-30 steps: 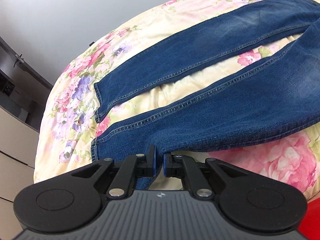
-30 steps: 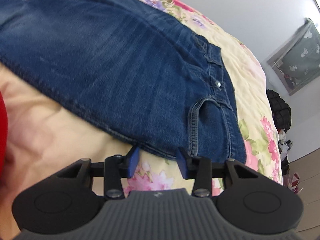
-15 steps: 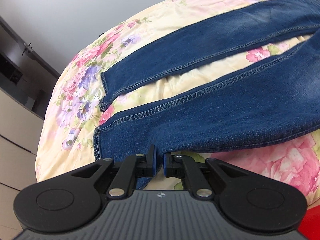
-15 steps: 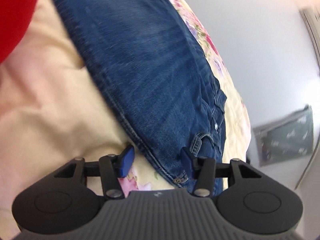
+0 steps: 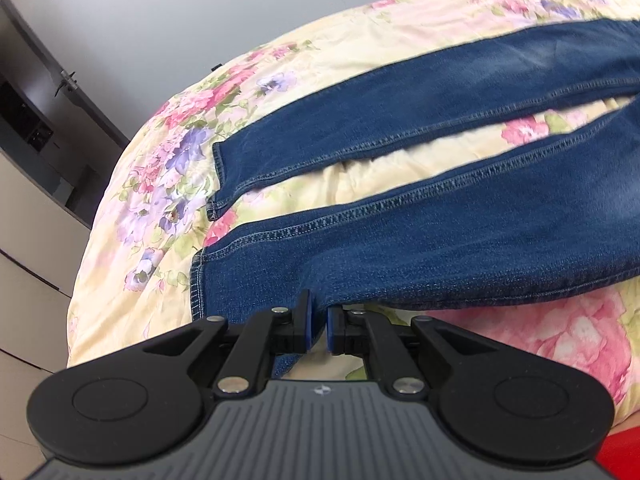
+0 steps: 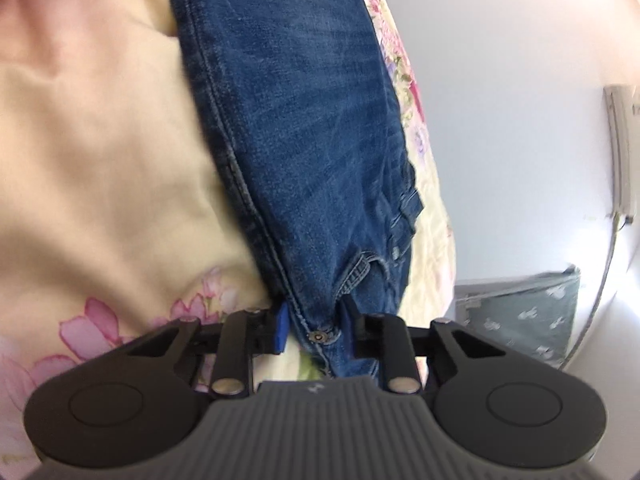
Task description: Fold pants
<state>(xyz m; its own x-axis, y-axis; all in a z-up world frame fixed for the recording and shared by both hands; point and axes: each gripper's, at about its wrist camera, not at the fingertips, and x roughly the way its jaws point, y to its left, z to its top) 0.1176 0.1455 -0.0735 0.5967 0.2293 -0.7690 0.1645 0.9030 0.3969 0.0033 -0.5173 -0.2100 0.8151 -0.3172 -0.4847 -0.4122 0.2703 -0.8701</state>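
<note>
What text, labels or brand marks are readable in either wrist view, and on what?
No readable words or numbers in either view.
Left gripper body: small white emblem, no letters legible.
Right gripper body: the same mark, blurred.
Jeans rivet by the pocket: too small and blurred to read.
Floral quilt: pattern only, no text.

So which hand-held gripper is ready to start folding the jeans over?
Probably left: the left hand-held gripper is shut on the near leg's hem. The right hand-held gripper only straddles the jeans waistband.
</note>
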